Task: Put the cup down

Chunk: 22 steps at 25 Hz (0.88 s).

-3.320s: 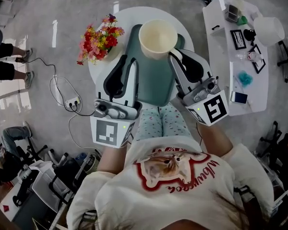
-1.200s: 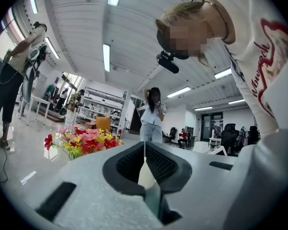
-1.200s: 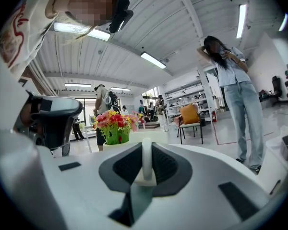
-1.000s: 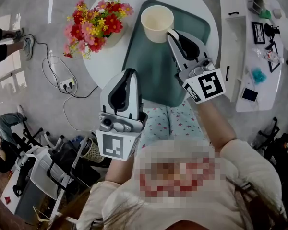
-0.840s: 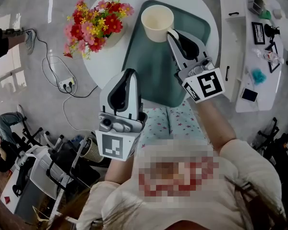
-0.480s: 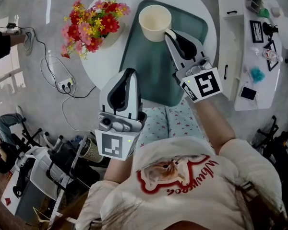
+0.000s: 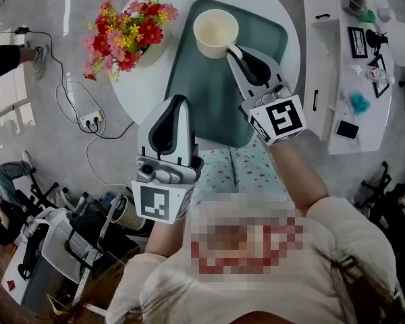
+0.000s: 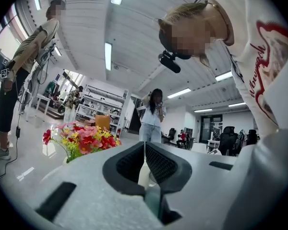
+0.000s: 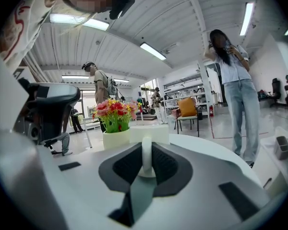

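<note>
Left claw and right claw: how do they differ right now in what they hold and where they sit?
The right claw is clamped on the handle of the cup; the left claw is shut on nothing. In the head view the right claw reaches across the green tray to the cup, while the left claw hangs back nearer the person. Both have their jaws together.

The cup (image 7: 216, 34) sits at the far end of the tray (image 7: 212, 110) on the bench (image 7: 152, 79). Flowers (image 7: 128, 27) stand left of the tray. The right gripper (image 7: 233, 48) meets the cup's near side, and the left gripper (image 7: 177, 101) hangs at the tray's near left edge.
</note>
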Each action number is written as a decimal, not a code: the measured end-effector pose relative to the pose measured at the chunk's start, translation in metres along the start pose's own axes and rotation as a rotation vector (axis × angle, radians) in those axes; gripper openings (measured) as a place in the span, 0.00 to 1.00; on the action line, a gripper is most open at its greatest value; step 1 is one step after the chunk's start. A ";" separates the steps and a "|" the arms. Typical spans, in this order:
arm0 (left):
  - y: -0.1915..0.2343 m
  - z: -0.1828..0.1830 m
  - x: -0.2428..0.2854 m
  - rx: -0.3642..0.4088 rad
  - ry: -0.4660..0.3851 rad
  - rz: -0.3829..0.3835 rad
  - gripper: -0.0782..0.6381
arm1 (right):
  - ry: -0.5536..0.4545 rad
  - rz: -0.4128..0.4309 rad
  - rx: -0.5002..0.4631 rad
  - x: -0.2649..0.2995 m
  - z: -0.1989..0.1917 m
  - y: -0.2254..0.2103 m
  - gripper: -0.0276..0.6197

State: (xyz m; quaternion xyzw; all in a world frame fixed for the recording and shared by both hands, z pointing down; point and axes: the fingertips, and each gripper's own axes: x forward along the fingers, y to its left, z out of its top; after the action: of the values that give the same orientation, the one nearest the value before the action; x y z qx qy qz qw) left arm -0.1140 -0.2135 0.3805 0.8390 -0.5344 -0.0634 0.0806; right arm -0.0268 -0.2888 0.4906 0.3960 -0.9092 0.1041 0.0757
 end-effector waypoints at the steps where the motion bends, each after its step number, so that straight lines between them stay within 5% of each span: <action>1: -0.001 0.000 0.000 -0.009 0.004 0.003 0.14 | 0.005 -0.002 0.004 0.000 -0.001 0.000 0.13; 22: -0.009 0.007 -0.005 -0.021 -0.002 0.016 0.14 | 0.165 -0.033 -0.043 -0.001 -0.029 0.008 0.13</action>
State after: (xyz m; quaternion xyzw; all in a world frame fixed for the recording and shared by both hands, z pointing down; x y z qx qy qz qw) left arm -0.1093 -0.2059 0.3718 0.8338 -0.5403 -0.0691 0.0896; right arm -0.0302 -0.2759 0.5171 0.3990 -0.8953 0.1155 0.1607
